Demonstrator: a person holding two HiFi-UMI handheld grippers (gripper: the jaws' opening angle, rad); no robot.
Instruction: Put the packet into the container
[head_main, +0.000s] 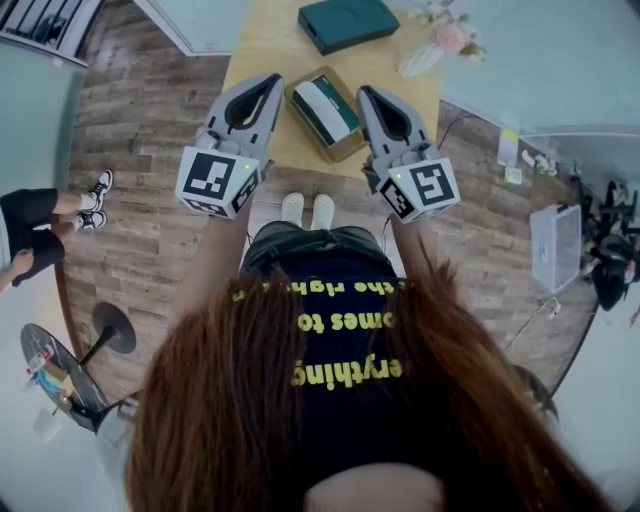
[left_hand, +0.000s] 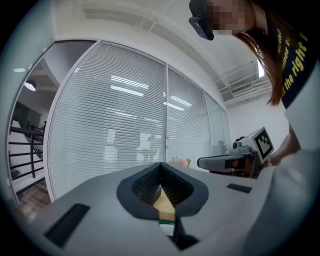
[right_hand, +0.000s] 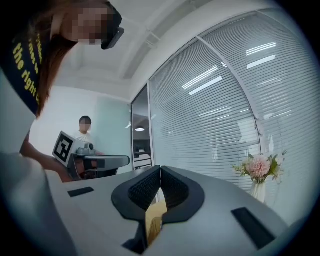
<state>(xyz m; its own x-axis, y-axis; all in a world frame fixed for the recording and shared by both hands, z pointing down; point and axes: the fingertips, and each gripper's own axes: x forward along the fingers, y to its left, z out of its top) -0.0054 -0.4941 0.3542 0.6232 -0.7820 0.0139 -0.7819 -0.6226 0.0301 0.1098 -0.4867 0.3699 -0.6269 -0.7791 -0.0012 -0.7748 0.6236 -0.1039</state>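
A green and white packet (head_main: 327, 108) lies inside a shallow wooden container (head_main: 303, 84) near the front edge of the pale wooden table (head_main: 262, 50). I hold both grippers up level above the table's front edge, one on either side of the container. My left gripper (head_main: 272, 80) (left_hand: 161, 164) is shut with nothing in it. My right gripper (head_main: 366, 92) (right_hand: 160, 167) is also shut and empty. Each gripper view shows the other gripper off to the side, the right gripper (left_hand: 220, 162) and the left gripper (right_hand: 107, 161).
A dark green box (head_main: 348, 22) sits at the table's far end beside a vase of pink flowers (head_main: 440, 40) (right_hand: 259, 170). A glass wall with blinds stands behind. A person (head_main: 40, 225) is at the left, and a clear bin (head_main: 555, 245) is on the floor at the right.
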